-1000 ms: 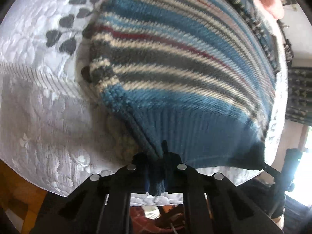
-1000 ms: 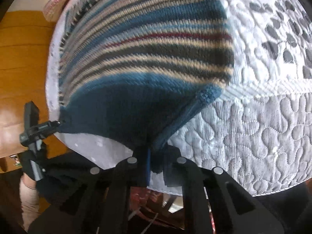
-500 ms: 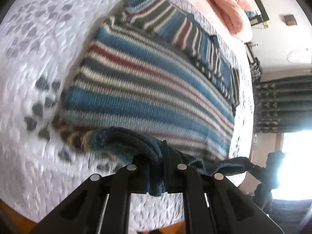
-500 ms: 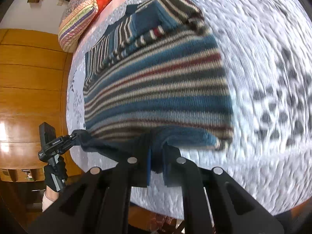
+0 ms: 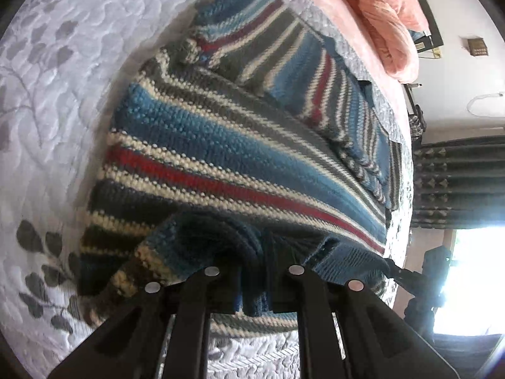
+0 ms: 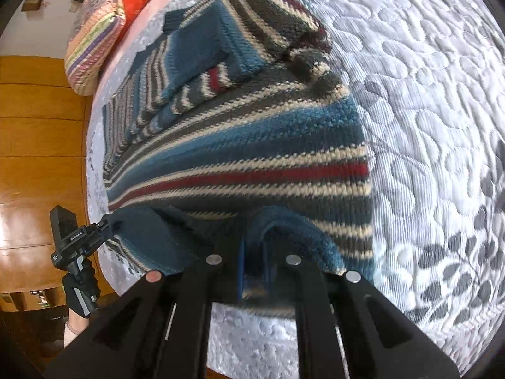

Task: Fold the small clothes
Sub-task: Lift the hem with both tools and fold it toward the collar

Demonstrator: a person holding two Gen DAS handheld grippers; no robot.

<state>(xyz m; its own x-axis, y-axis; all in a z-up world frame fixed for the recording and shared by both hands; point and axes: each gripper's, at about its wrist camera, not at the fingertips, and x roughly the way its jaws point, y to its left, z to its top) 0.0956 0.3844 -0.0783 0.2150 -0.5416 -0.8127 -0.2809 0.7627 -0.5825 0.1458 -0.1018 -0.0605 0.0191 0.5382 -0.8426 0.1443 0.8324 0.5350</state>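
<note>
Both grippers are clamping the bottom hem of a striped knitted sweater [image 5: 240,158] that is lying on a white quilted bed [image 5: 56,101]. The left gripper [image 5: 255,271] is pinching the dark blue ribbed edge tight between its jaws, and the right gripper [image 6: 252,265] is doing the same at the other corner of the hem, with a fold of blue knit bunching just ahead of its jaws. Ahead of both grippers the body of the sweater is spreading flat, and at its far end the sleeves [image 6: 252,28] are already lying folded across the chest. The hem is lifting off the bed and curling over the lower stripes, so the bottom-to-top fold looks begun but not finished: the hem is not yet reaching the sleeves. Beyond the sweater, pink and orange bedding [image 5: 388,31] is piling up near the wall.
</note>
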